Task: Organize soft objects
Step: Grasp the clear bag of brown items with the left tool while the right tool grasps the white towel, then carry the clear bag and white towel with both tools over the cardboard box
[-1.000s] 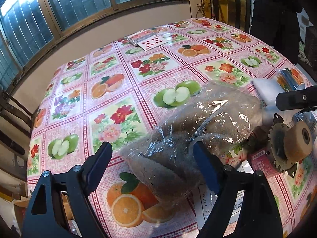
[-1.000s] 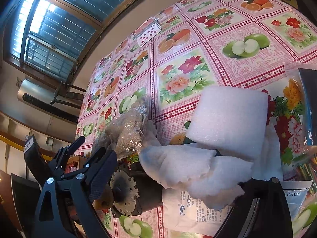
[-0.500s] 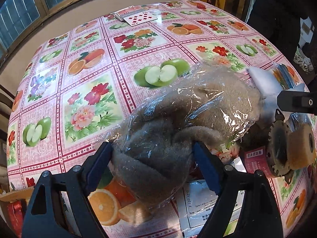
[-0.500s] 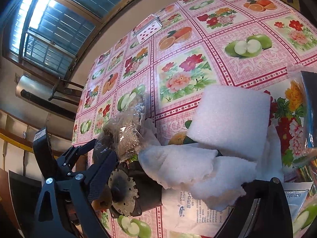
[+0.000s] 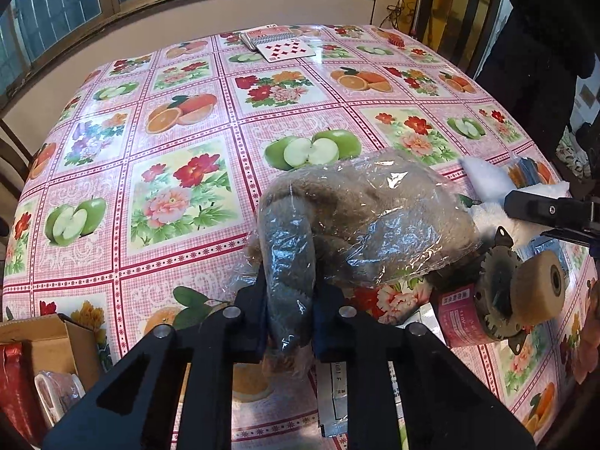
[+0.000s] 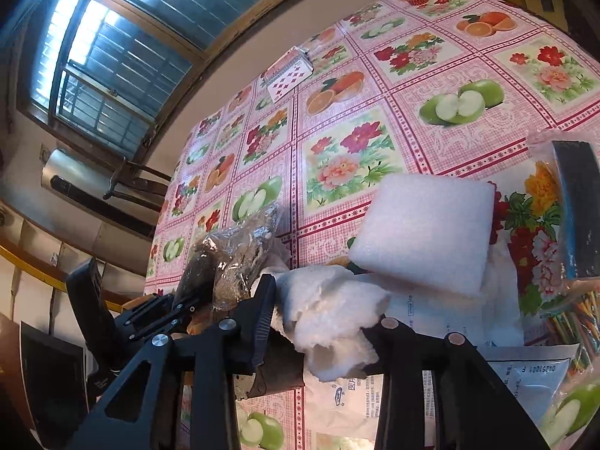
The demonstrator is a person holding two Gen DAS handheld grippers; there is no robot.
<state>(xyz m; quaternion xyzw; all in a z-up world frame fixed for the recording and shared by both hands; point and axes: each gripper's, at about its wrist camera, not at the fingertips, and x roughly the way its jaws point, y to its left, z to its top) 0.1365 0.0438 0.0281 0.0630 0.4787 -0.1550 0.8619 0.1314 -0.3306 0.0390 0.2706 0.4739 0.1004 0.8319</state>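
Left wrist view: left tongs (image 5: pixel 290 311) clamped on the near end of a plastic-wrapped brown plush bundle (image 5: pixel 360 225) lying on the table (image 5: pixel 187 172).

Right wrist view adds what the other barely shows: right tongs (image 6: pixel 322 322) closed onto a white fluffy cloth (image 6: pixel 330 307), with a white foam block (image 6: pixel 423 232) resting just behind it and printed packets (image 6: pixel 348 393) under it. From there the bundle appears small at the left, held by the other tongs. Only the left wrist view shows a cardboard box (image 5: pixel 48 341) at the table's near left edge and a toothed metal spool (image 5: pixel 525 292) touching the bundle's right side. Playing cards (image 5: pixel 285 47) lie far back in both.
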